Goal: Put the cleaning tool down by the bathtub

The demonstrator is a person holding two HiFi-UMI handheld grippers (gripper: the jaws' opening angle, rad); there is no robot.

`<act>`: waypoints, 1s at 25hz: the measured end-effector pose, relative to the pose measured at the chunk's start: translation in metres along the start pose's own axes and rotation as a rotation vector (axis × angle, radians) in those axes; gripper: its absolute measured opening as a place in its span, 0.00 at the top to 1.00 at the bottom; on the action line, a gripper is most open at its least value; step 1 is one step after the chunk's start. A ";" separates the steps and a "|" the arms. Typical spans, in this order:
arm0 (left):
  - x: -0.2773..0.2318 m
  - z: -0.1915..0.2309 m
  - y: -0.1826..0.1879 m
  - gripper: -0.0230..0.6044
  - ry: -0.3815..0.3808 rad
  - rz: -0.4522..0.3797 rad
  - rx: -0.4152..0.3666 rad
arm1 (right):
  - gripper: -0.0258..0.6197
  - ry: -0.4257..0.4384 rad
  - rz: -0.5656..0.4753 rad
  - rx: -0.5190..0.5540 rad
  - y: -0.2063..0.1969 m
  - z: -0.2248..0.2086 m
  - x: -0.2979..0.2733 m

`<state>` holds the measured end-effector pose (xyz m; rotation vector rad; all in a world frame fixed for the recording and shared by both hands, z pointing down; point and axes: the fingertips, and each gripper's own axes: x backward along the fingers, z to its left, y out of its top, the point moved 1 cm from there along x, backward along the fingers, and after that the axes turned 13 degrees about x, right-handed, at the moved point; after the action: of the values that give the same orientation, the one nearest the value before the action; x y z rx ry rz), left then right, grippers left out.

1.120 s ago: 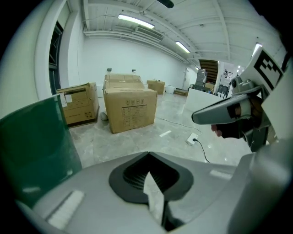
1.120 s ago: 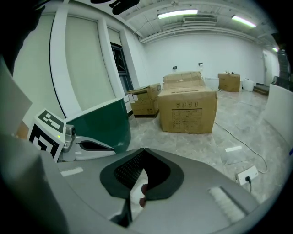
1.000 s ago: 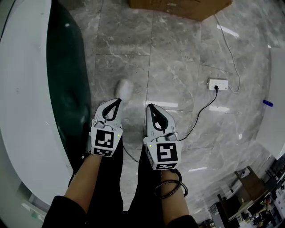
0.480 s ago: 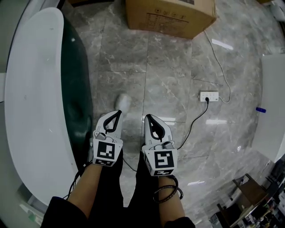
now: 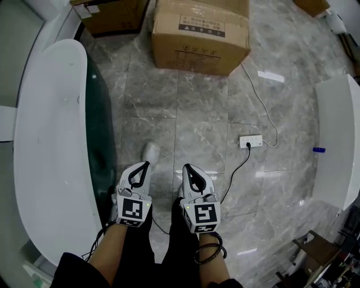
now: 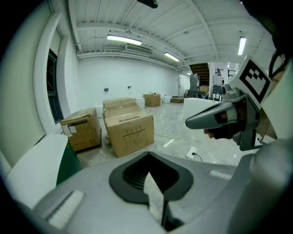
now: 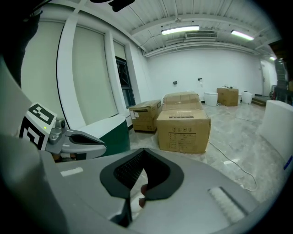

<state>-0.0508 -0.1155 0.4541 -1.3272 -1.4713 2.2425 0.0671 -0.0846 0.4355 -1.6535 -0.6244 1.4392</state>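
Observation:
The bathtub [image 5: 50, 140], with a white rim and a dark green side, runs along the left of the head view. Its rim also shows in the left gripper view [image 6: 36, 160] and the right gripper view [image 7: 98, 125]. My left gripper [image 5: 144, 164] and right gripper [image 5: 187, 166] hang side by side above the marble floor, just right of the tub. Both are shut with nothing between the jaws [image 6: 147, 155] [image 7: 144, 151]. A small whitish, blurred object [image 5: 151, 152] lies on the floor beside the tub, just ahead of the left gripper; I cannot tell what it is.
A large cardboard box [image 5: 199, 34] and a smaller one [image 5: 109, 14] stand at the far end of the floor. A white power strip [image 5: 250, 140] with cables lies to the right. A white counter [image 5: 337, 135] with a blue item [image 5: 319, 150] is at the right edge.
The head view has pulled back, showing more floor and the boxes. Both grippers sit lower in the frame, still side by side and shut. The whitish object stays on the floor.

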 end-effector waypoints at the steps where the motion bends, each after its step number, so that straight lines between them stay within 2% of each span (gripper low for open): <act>1: 0.004 -0.001 0.006 0.96 0.004 -0.005 0.002 | 0.92 0.000 -0.006 0.003 0.005 -0.002 0.004; 17: 0.062 -0.017 0.081 0.96 0.058 -0.032 -0.012 | 0.92 -0.019 -0.100 -0.027 0.084 -0.018 0.064; 25: 0.085 -0.029 0.108 0.96 0.067 -0.099 0.008 | 0.92 -0.021 -0.133 -0.001 0.114 -0.025 0.088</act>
<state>-0.0453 -0.1044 0.3137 -1.2839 -1.4697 2.1199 0.0926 -0.0804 0.2917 -1.5690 -0.7331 1.3619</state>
